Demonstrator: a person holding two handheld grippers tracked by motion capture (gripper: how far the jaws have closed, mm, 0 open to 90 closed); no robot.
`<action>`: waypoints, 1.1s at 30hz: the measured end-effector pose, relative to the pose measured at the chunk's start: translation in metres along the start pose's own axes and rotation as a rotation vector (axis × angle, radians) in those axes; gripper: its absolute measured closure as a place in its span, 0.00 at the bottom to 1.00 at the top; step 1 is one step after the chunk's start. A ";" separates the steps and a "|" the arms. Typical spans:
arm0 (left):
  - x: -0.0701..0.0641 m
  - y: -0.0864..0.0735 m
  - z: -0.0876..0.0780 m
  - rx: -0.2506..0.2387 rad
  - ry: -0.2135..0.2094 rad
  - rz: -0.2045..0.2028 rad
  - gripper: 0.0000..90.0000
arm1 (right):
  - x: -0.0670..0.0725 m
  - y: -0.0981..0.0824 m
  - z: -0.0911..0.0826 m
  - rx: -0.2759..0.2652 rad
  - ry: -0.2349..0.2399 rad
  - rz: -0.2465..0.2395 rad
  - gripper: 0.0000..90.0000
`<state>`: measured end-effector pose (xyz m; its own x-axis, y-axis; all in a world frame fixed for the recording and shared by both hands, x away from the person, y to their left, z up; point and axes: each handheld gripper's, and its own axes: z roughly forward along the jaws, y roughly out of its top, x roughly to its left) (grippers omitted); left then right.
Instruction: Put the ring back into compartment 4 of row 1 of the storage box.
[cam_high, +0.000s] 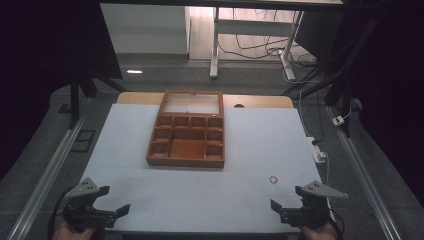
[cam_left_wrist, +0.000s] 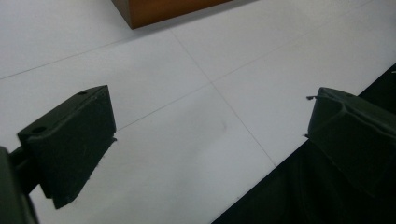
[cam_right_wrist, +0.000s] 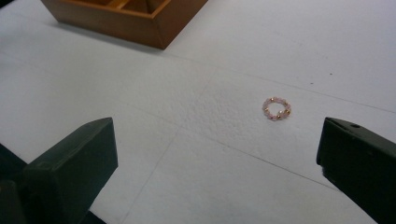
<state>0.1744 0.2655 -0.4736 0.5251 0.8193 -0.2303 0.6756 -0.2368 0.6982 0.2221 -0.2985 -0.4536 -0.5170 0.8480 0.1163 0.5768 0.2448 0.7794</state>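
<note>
A wooden box (cam_high: 186, 141) with several compartments and a raised glass lid stands at the middle of the white table (cam_high: 250, 140). A small pink beaded ring (cam_high: 273, 179) lies on the table to the box's right front; in the right gripper view the ring (cam_right_wrist: 276, 108) sits just ahead of the jaws, toward the right one. My right gripper (cam_high: 286, 197) hovers open near the front right edge, nothing between its jaws (cam_right_wrist: 217, 154). At the front left my left gripper (cam_high: 114, 199) is open and empty (cam_left_wrist: 210, 130), over bare table.
The box's corner (cam_left_wrist: 154, 11) shows far ahead in the left gripper view, and its front corner (cam_right_wrist: 159, 28) in the right gripper view. A power strip (cam_high: 318, 150) and cables lie off the table's right edge. Metal rails run along both sides.
</note>
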 end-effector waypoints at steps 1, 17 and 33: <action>0.000 0.000 0.000 0.002 0.000 0.001 0.02 | 0.000 0.000 0.002 0.008 0.001 -0.009 0.00; -0.006 0.002 0.005 0.053 -0.021 0.053 0.03 | 0.005 0.002 0.007 0.060 -0.012 -0.049 0.00; -0.002 0.001 0.002 0.031 -0.046 0.031 0.04 | 0.003 0.007 0.008 0.063 0.002 -0.055 0.00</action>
<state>0.1751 0.2620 -0.4741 0.5689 0.7866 -0.2401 0.6740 -0.2787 0.6841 0.2297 -0.2905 -0.4530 -0.5508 0.8312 0.0755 0.5856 0.3203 0.7446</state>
